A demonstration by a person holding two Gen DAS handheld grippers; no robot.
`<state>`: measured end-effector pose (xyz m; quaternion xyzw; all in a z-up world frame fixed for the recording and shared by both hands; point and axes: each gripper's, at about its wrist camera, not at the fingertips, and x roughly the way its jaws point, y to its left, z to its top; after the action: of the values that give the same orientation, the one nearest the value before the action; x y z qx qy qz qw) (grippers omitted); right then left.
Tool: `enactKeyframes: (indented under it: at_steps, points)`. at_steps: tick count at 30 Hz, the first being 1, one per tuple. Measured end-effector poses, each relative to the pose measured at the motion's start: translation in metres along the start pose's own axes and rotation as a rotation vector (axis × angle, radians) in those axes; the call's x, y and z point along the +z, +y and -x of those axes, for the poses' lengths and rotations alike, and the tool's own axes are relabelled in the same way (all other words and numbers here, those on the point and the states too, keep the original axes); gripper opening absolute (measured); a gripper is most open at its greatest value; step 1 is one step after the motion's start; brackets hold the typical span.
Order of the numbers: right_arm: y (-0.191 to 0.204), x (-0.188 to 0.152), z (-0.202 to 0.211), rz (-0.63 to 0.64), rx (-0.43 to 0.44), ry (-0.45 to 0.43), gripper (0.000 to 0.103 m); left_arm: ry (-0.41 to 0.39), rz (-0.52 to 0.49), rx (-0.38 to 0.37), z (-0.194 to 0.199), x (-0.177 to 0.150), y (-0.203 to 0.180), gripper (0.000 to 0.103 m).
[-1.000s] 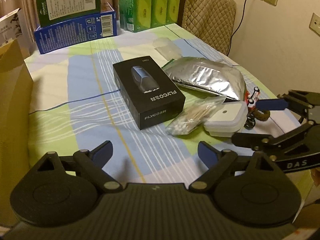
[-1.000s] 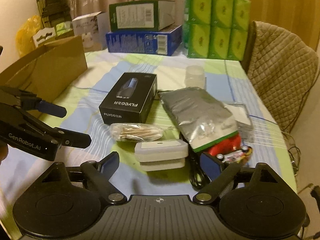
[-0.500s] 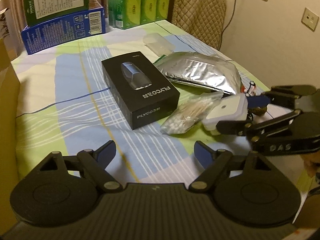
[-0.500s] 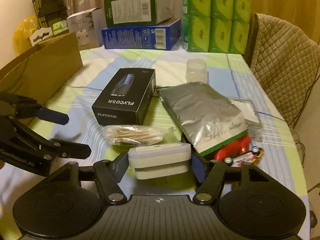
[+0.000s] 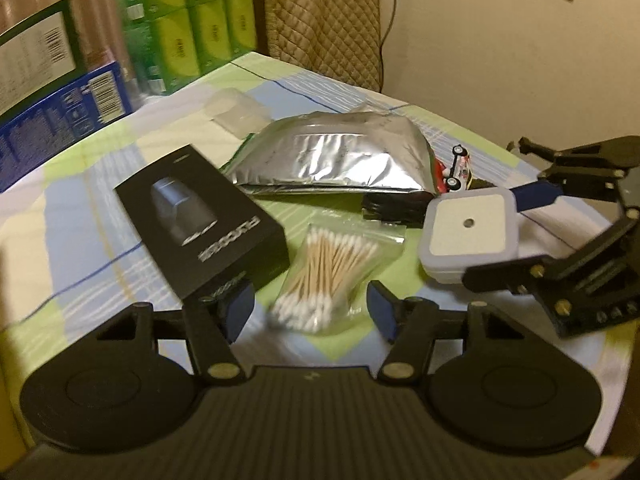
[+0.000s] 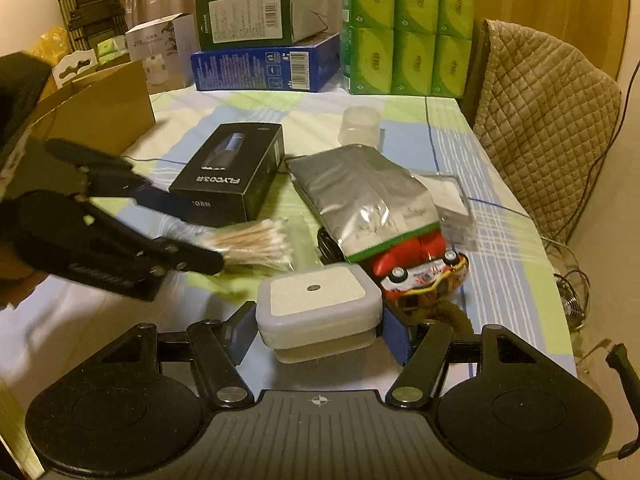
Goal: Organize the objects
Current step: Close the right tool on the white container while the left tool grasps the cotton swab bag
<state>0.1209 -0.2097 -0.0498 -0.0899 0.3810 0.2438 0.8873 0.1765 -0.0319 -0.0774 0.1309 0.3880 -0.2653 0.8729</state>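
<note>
A small white lidded plastic box (image 6: pixel 318 302) sits between the fingers of my right gripper (image 6: pixel 318 330), which is shut on it; it also shows in the left wrist view (image 5: pixel 470 238). My left gripper (image 5: pixel 310 312) is open, its fingers on either side of the near end of a clear bag of cotton swabs (image 5: pixel 326 270), which also shows in the right wrist view (image 6: pixel 256 246). A black FLYCO box (image 5: pixel 200 220) lies just left of the bag. A silver foil pouch (image 5: pixel 332 160) lies behind it.
A toy car (image 6: pixel 424 276) and red packet lie under the pouch's end by the right table edge. A brown cardboard box (image 6: pixel 96 108) stands at the left. Blue and green cartons (image 6: pixel 264 64), green tissue packs (image 6: pixel 408 28) and a quilted chair (image 6: pixel 544 120) line the back.
My right gripper closed on the white box, which now sits tilted with its lid showing. My left gripper moved forward and right until its fingers straddled the cotton swab bag.
</note>
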Motion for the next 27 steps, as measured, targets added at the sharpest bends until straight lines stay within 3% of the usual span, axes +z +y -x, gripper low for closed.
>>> enactKeyframes:
  at_steps: [4,5,6,12,20,27]
  points:
    - [-0.002,-0.003,0.000,-0.012,0.001,0.001,0.063,0.030,-0.021,-0.009,-0.017,0.005,-0.002,0.058]
    - [-0.003,-0.004,0.000,-0.015,0.002,0.002,0.063,0.041,-0.024,-0.012,-0.021,0.005,-0.002,0.053]
    - [-0.003,-0.004,0.000,-0.018,0.002,0.001,0.063,0.053,-0.024,-0.010,-0.025,0.005,-0.003,0.042]
    - [-0.004,-0.005,-0.004,-0.032,0.009,-0.003,0.063,0.069,0.021,0.018,-0.021,0.004,-0.003,0.022]
    - [0.003,-0.004,-0.011,-0.005,-0.004,-0.011,0.066,0.078,0.144,0.050,0.022,-0.018,-0.004,0.021]
    - [0.012,-0.006,-0.009,0.043,-0.042,-0.023,0.062,0.093,0.181,0.060,0.027,-0.030,-0.004,0.021]
